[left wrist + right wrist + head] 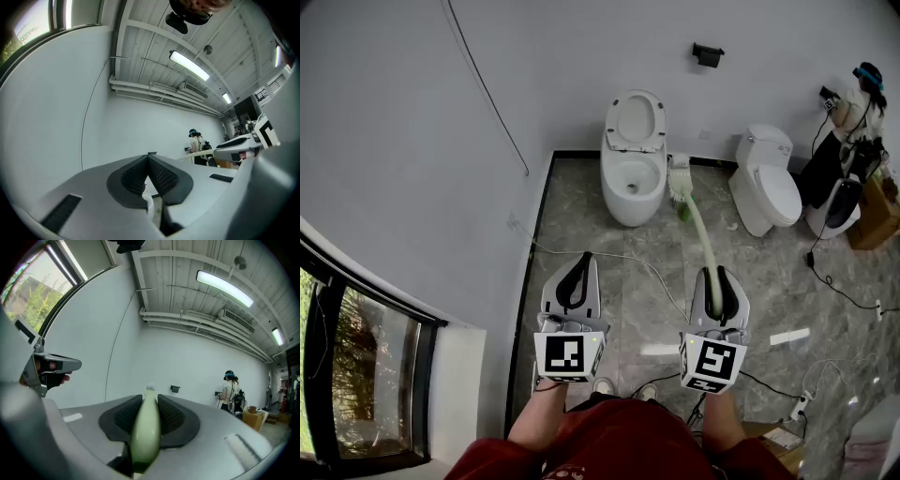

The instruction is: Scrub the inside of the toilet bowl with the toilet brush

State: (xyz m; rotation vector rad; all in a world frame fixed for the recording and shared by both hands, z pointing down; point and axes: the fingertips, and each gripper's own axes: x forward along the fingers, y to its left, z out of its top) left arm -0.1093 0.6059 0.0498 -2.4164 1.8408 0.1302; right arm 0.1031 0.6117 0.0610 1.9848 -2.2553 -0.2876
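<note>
right tongs (150,398) grip smooth pale-green toilet brush (701,234) | left tongs (148,157) closed

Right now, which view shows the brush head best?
The head view: the brush head shows whole, beside the bowl. The right gripper view looks along the handle, so only a white tip shows. The left gripper view doesn't show it.

Grey marbled tile floor (581,216), open-lidded white toilet (633,178) against the wall, closed-lidded white toilet (766,183) to its right, thin white cable (609,255) trailing across, brown cardboard box (874,216) far right
</note>
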